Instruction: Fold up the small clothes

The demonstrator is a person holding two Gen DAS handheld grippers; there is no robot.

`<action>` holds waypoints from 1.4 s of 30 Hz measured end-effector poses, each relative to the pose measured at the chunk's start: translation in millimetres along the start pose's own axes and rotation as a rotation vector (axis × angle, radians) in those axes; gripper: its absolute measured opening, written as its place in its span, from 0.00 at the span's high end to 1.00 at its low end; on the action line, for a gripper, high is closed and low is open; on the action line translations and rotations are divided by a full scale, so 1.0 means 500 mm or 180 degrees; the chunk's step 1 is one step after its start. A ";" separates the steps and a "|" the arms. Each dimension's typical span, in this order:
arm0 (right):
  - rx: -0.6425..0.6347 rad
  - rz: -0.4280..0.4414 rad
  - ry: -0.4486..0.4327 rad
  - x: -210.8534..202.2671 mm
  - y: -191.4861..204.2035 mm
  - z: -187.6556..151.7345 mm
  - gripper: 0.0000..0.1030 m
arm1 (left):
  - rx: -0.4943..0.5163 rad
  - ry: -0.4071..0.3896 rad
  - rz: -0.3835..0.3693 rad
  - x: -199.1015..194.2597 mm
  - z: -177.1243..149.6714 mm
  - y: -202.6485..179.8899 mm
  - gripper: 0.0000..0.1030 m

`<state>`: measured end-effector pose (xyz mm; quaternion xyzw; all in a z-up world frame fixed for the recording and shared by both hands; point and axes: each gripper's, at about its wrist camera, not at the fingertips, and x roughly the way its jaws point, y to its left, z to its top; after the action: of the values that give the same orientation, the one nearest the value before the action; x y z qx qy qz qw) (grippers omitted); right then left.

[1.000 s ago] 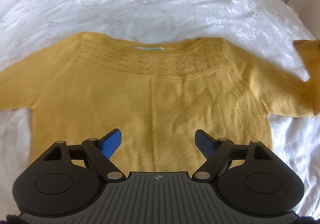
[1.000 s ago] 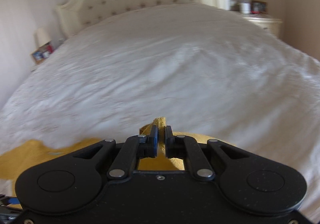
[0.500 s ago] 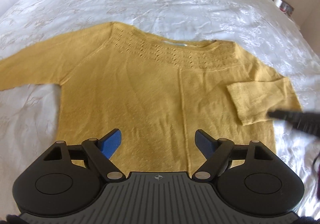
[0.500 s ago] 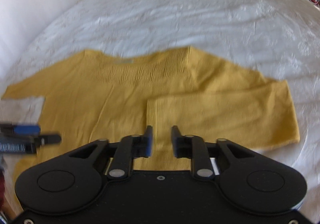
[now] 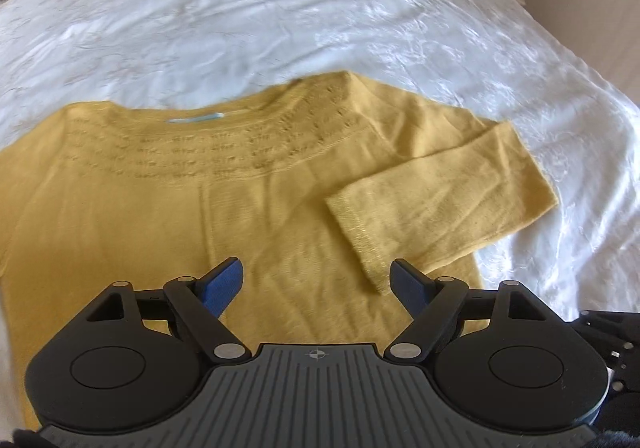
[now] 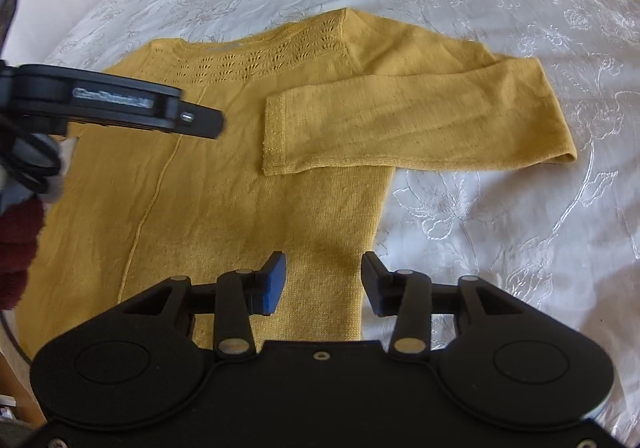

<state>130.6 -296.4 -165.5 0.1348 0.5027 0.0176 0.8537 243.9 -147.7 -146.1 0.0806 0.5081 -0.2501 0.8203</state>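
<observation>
Since the sleeve now lies folded across the sweater, the right hand-held gripper is opening empty; the left hand-held gripper hovers wide open

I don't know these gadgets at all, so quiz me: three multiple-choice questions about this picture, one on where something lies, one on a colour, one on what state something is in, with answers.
1. Where does the sweater lie?
A. on a white bedspread
B. on a wooden floor
C. on a hanger

2. What colour is the sweater?
A. navy
B. mustard yellow
C. pink

3. How does the sleeve on the picture's right side lie?
A. stretched straight out
B. folded in across the body
C. rolled into a ball

Answers:
1. A: the sweater is spread flat on the white bedspread.
2. B: the knit is mustard yellow all over.
3. B: the sleeve doubles back, its cuff resting on the body. The right gripper hovers above the sweater's side edge, jaws opening with nothing gripped; the left gripper is open too.
</observation>
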 end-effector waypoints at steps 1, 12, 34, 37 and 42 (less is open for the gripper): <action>-0.0003 0.0007 -0.0015 0.000 -0.001 0.002 0.50 | 0.0025 0.0017 -0.0019 0.009 0.004 -0.007 0.22; -0.0011 -0.0026 0.0010 0.020 -0.010 0.012 0.48 | 0.0080 0.0246 -0.0244 0.109 0.035 -0.039 0.27; 0.0220 -0.0089 -0.0017 0.013 -0.008 0.039 0.41 | -0.0179 -0.0652 -0.0445 -0.092 0.140 0.061 0.96; 0.0221 -0.0095 0.0018 0.016 0.013 0.033 0.40 | -0.0245 -0.0725 -0.0352 -0.127 0.146 0.117 0.96; 0.0287 -0.0101 0.0049 0.019 0.042 0.025 0.40 | -0.0387 -0.0760 -0.0122 -0.159 0.141 0.216 0.96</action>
<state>148.3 -277.2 -162.7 0.1650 0.5116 -0.0177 0.8431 324.8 -55.6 -56.5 -0.0093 0.4226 -0.2423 0.8733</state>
